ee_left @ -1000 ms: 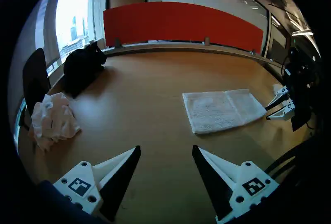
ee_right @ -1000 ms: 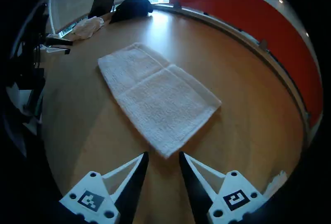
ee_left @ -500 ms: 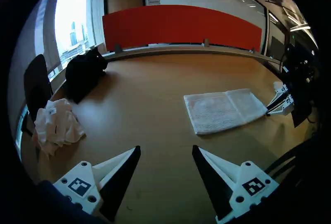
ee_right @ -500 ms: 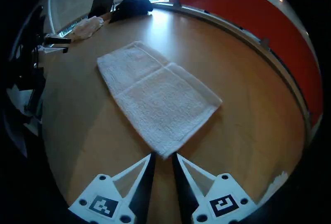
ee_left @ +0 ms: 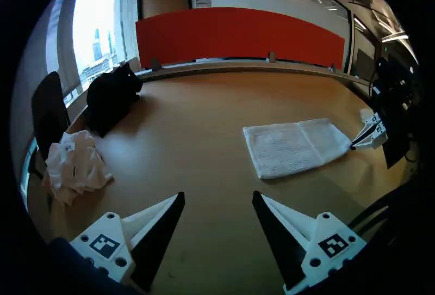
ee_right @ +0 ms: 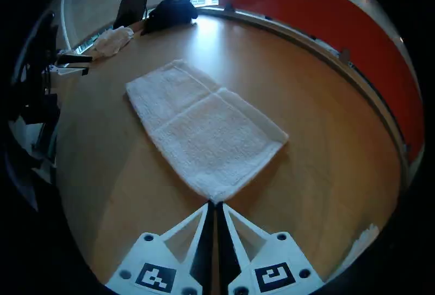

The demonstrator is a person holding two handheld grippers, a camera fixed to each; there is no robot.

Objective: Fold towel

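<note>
On the wooden table (ee_right: 326,131): one white terry towel (ee_right: 201,126), folded flat, rectangular, creased across the middle, its near corner pinched by the right gripper (ee_right: 216,205); left gripper (ee_left: 218,194) spread wide, well apart.

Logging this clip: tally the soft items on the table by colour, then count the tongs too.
White: 2 (folded towel, crumpled cloth)
Black: 1 (black bundle at the window end)
Tongs: 2 (left tongs open above bare table, right tongs shut on the towel's near corner)
Total: 5
</note>
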